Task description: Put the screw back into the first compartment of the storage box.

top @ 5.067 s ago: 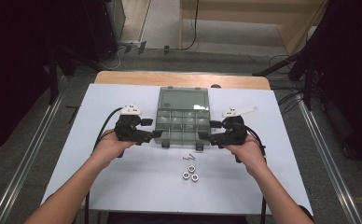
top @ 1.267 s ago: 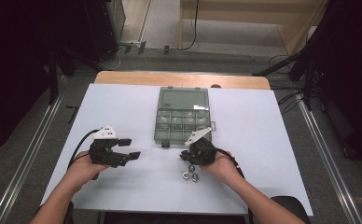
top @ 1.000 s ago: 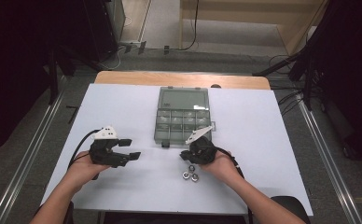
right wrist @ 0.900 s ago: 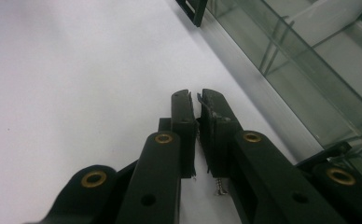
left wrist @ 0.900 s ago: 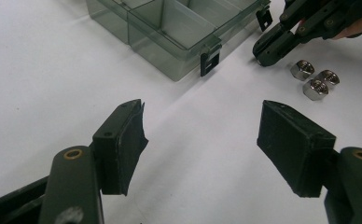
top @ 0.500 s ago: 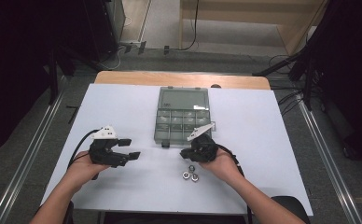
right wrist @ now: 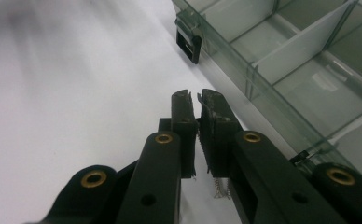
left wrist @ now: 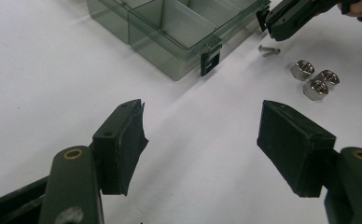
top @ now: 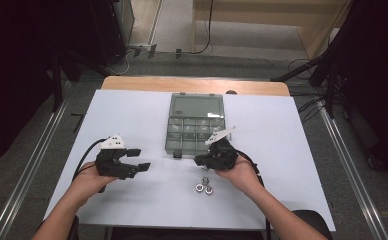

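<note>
With the right gripper (right wrist: 195, 100) pinching a small screw (right wrist: 221, 189) beside the compartment box (right wrist: 281, 70) at upper right and the left gripper (left wrist: 202, 140) wide and empty, that thin screw may slip out.

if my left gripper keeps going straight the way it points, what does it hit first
Probably the near corner of the clear organiser box, around its black latch. The left gripper, jaws open, has bare table ahead until then; the nuts lie off right. Depth is uncertain.
</note>
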`<state>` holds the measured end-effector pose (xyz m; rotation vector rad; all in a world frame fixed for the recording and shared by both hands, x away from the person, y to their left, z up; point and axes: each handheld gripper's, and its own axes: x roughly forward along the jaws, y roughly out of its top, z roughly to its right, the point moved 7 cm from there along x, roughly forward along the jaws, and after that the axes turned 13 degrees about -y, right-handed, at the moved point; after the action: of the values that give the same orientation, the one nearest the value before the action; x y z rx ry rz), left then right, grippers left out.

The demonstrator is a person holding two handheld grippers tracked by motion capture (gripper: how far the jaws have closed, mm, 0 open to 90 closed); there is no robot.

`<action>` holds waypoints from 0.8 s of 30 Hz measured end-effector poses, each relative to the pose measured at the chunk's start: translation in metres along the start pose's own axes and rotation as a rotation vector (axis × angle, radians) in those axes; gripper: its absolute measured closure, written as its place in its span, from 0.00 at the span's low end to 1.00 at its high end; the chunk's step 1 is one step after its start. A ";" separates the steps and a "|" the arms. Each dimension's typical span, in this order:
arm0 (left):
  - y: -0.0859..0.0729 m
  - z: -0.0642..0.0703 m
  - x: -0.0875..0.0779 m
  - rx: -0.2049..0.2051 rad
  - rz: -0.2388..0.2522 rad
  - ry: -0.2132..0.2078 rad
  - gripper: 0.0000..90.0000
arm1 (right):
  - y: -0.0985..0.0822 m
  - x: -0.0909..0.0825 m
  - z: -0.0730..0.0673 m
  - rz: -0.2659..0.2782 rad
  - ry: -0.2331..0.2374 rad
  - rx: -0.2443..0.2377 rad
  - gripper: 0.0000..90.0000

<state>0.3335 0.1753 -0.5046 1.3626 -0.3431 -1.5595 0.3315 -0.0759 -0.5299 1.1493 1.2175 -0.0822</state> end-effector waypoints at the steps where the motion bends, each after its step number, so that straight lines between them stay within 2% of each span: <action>1: 0.000 0.000 0.000 -0.001 0.000 0.001 0.35 | 0.000 0.000 0.000 0.000 0.000 0.000 0.94; 12: -0.002 0.002 0.000 0.004 0.000 0.000 0.35 | 0.010 -0.007 0.001 0.027 0.004 0.009 0.94; 16: -0.002 0.002 0.000 0.002 0.001 0.000 0.35 | 0.014 -0.007 0.001 0.027 0.011 0.025 0.94; 24: -0.002 0.001 0.000 -0.005 0.003 0.000 0.35 | 0.025 -0.003 0.002 0.011 0.003 0.016 0.94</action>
<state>0.3315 0.1761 -0.5058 1.3582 -0.3411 -1.5566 0.3464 -0.0666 -0.5114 1.1701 1.2146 -0.0823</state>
